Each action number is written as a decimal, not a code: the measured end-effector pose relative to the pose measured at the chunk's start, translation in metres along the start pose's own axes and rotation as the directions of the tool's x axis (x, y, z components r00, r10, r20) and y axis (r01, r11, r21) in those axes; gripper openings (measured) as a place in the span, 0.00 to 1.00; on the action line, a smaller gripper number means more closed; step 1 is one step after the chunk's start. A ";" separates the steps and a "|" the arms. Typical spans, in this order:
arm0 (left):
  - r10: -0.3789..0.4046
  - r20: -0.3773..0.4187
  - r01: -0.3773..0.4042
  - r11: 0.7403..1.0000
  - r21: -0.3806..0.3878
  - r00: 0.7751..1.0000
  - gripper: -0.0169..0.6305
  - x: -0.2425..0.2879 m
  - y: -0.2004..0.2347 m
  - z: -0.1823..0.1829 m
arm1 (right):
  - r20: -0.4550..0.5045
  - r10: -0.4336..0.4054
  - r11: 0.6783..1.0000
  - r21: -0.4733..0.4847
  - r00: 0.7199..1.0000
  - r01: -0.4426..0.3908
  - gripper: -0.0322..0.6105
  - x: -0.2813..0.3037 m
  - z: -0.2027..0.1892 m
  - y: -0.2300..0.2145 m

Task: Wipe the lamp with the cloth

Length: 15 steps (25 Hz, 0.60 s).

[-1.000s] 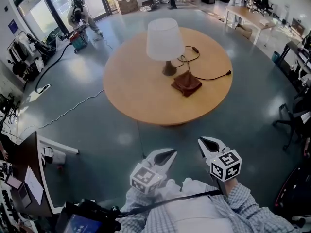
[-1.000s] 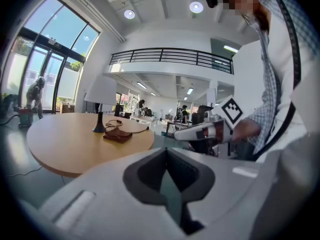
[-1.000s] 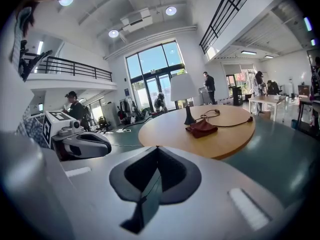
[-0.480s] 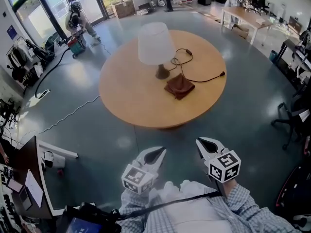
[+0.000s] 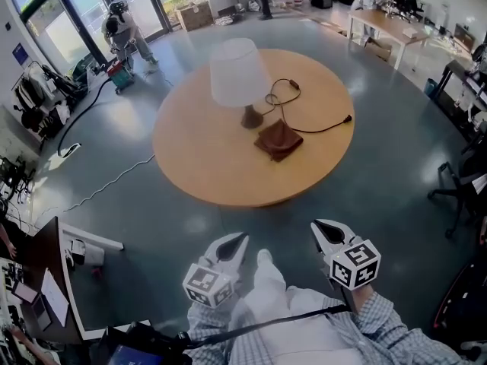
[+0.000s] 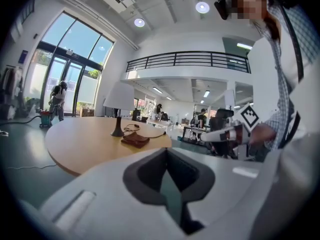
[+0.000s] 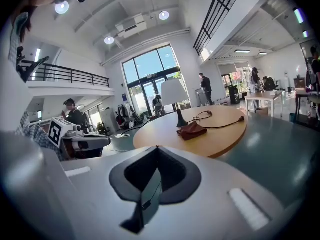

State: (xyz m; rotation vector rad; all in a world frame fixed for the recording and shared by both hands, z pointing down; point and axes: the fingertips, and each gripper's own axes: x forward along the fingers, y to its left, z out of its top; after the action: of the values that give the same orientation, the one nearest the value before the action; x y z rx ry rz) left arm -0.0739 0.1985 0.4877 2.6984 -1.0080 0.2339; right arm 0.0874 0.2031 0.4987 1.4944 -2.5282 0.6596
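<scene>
A table lamp (image 5: 237, 73) with a white shade and dark base stands on the round wooden table (image 5: 205, 158); it also shows as the lamp (image 6: 119, 96) and the lamp (image 7: 174, 92). Beside its base lies a folded brown cloth (image 5: 277, 140), seen too as the cloth (image 6: 135, 140) and the cloth (image 7: 191, 129). My left gripper (image 5: 237, 240) and right gripper (image 5: 321, 229) hover well short of the table, over the floor. Both are shut with nothing in them; my left gripper (image 6: 165, 160) and right gripper (image 7: 156, 156) show their jaws closed together.
A black power cord (image 5: 308, 124) loops across the table behind the cloth. A desk (image 5: 46, 280) with papers stands at the lower left, an office chair (image 5: 460, 188) at the right. A person (image 5: 122, 29) works with a machine far left, its cable (image 5: 99, 188) trailing over the floor.
The view has shifted, so the table and lamp sit a little lower and further left. My left gripper has drifted left and down in the picture. Both stay shut.
</scene>
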 end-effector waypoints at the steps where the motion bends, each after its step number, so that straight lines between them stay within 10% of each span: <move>1: 0.000 0.000 0.000 1.000 -0.003 1.000 0.03 0.002 0.003 0.001 | -0.004 0.001 1.000 -0.002 1.000 -0.001 0.05 0.004 0.000 -0.001; 15: -0.049 -0.019 0.049 0.999 0.006 0.999 0.03 0.075 0.089 0.018 | -0.012 -0.011 1.000 -0.027 1.000 0.010 0.05 0.106 0.055 -0.035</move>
State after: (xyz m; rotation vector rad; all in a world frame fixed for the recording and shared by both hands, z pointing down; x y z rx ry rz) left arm -0.0756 0.0815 0.5040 2.7175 -0.9358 0.2531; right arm 0.0709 0.0800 0.4945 1.4888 -2.5081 0.6288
